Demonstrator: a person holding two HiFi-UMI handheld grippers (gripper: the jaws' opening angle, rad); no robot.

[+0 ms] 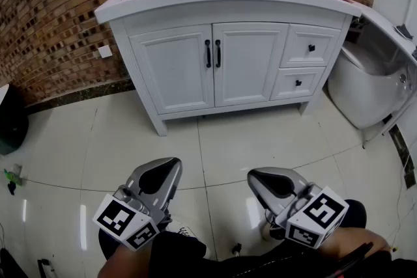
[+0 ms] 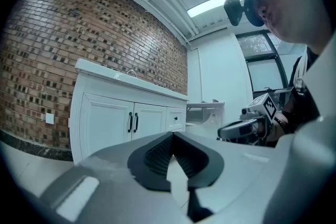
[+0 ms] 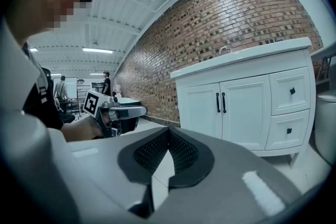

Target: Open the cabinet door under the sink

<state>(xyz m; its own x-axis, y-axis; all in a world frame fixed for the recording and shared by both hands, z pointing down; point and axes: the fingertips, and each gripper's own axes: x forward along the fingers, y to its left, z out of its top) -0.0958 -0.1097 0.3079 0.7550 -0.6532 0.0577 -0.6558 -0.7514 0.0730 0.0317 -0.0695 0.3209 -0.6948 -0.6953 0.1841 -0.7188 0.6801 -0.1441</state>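
1. White sink vanity (image 1: 156,4), both cabinet doors (image 1: 179,68) under its sink closed, black handles (image 1: 213,53) side by side.
2. The left gripper (image 1: 172,164) and right gripper (image 1: 255,174) hang well in front of the vanity, fingers pressed together, holding nothing.

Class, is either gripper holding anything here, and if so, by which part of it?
Nothing is held. The left gripper and the right gripper are both shut and empty, well back from the closed cabinet doors and their black handles.
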